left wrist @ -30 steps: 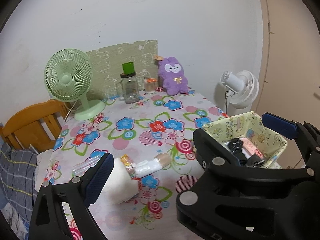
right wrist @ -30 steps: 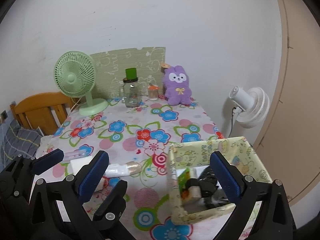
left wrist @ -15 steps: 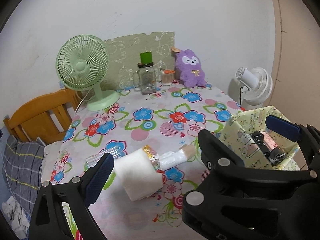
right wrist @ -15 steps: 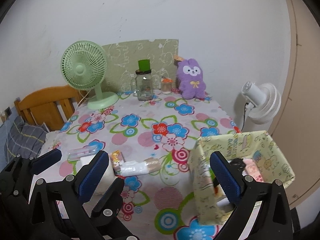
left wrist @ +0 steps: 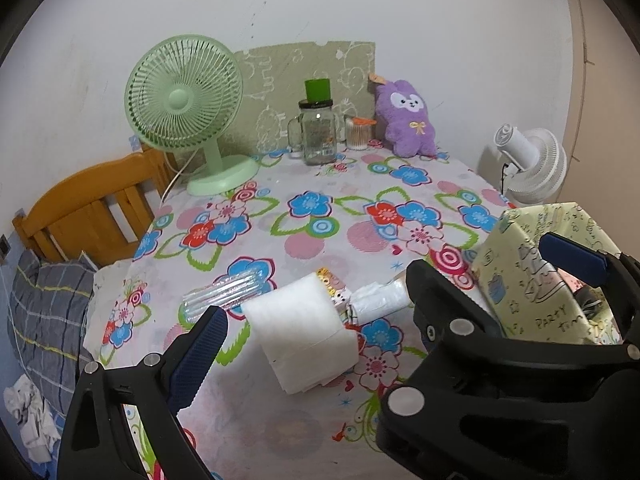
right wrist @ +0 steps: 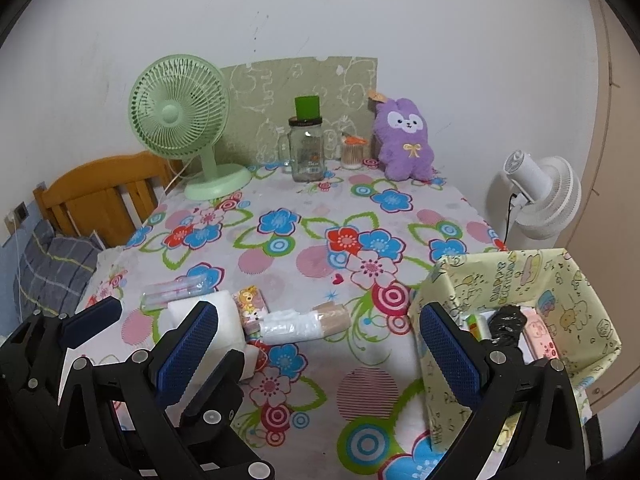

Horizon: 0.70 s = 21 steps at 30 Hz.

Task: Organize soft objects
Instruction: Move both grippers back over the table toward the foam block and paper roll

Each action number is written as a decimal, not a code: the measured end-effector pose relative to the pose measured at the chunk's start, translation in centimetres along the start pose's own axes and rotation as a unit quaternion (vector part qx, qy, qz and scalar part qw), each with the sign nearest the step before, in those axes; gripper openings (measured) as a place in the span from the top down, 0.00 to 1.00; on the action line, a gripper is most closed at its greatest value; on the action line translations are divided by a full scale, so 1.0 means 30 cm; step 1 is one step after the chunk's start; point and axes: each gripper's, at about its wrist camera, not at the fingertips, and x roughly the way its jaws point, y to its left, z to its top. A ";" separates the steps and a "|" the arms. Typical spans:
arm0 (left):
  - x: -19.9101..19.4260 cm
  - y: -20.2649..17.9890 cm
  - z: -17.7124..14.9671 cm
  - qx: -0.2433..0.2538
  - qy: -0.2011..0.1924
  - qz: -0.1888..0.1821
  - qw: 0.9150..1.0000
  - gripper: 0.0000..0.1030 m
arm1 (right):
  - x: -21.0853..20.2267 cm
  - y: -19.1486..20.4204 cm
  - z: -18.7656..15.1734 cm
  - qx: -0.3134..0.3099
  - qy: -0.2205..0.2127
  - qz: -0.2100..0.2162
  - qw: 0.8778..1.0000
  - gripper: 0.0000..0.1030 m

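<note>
A white tissue roll [left wrist: 304, 340] [right wrist: 218, 318] lies on its side near the front of the flowered tablecloth [left wrist: 316, 246]. Touching it are a small cartoon tissue pack [left wrist: 334, 286] [right wrist: 252, 304] and a white bag roll with a brown core [left wrist: 380, 300] [right wrist: 304, 324]. A purple plush [left wrist: 406, 120] [right wrist: 404, 136] sits upright at the back wall. My left gripper [left wrist: 316, 320] is open just in front of the tissue roll. My right gripper [right wrist: 318, 320] is open too, its right finger by the yellow paper box [left wrist: 528, 280] [right wrist: 508, 276], which holds a black bundle and a pink pack.
A clear packet [left wrist: 228, 292] lies left of the roll. At the back stand a green fan [left wrist: 188, 112], a glass jar [left wrist: 318, 128] and a swab jar [left wrist: 356, 134]. A white fan [right wrist: 536, 196] is off the right edge, a wooden chair [left wrist: 88, 208] off the left.
Both views have swung left and pulled back. The tissue roll now sits between my left fingers, and the box has slid from between my right fingers to the right one. Nothing was grasped.
</note>
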 end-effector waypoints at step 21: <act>0.184 0.052 -0.037 -0.033 0.049 0.008 0.998 0.05 | 0.187 0.024 -0.033 -0.017 0.053 -0.002 0.998 0.01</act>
